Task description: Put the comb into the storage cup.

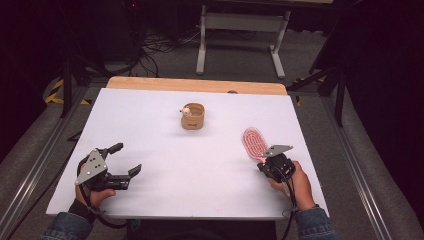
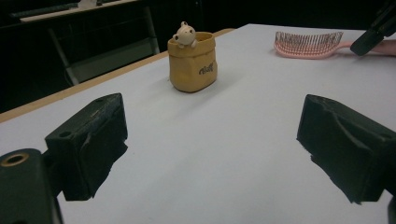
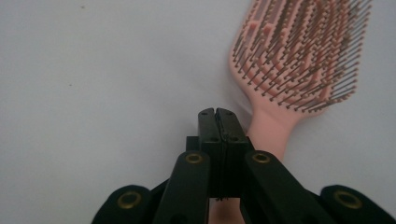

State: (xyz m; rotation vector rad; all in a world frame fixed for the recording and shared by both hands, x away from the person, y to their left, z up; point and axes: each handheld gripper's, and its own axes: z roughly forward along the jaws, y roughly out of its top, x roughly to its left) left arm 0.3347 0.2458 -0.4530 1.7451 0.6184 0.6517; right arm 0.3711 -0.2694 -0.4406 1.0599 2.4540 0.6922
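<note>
White table [image 1: 165, 170] takes up most of the high view, w/ a wood edge strip [image 1: 195, 85] along its far side and grey floor [image 1: 240, 60] beyond. On the table, approx. centre and toward the far side, sits a tan pouch-like pot [image 1: 193, 116], upright, w/ a small pale animal figure [image 1: 186, 111] peeking over its rim; in the left gripper view the pot [image 2: 193, 62] is straight ahead, well apart from the jaws, dark lettering on its front. Pink hairbrush [image 1: 254, 142] lies on the table's right half, bristles up, head pointing to the far side, handle toward the person. Right gripper [image 1: 264, 166] is at the handle end, gripped by the person's right hand [image 1: 295, 181]. In the right gripper view the brush [image 3: 299, 60] sits just right of the jaw tips, handle running down beside and under them; the right gripper [image 3: 218, 113] has its jaws clenched flat against each other, nothing between the tips. Whether they touch the handle – can't tell. Left gripper [image 1: 129, 159] is at the near-left, held low by the left hand [image 1: 95, 196]; its jaws stand wide apart, released, w/ bare table between them in the left gripper view [image 2: 212, 135].
</note>
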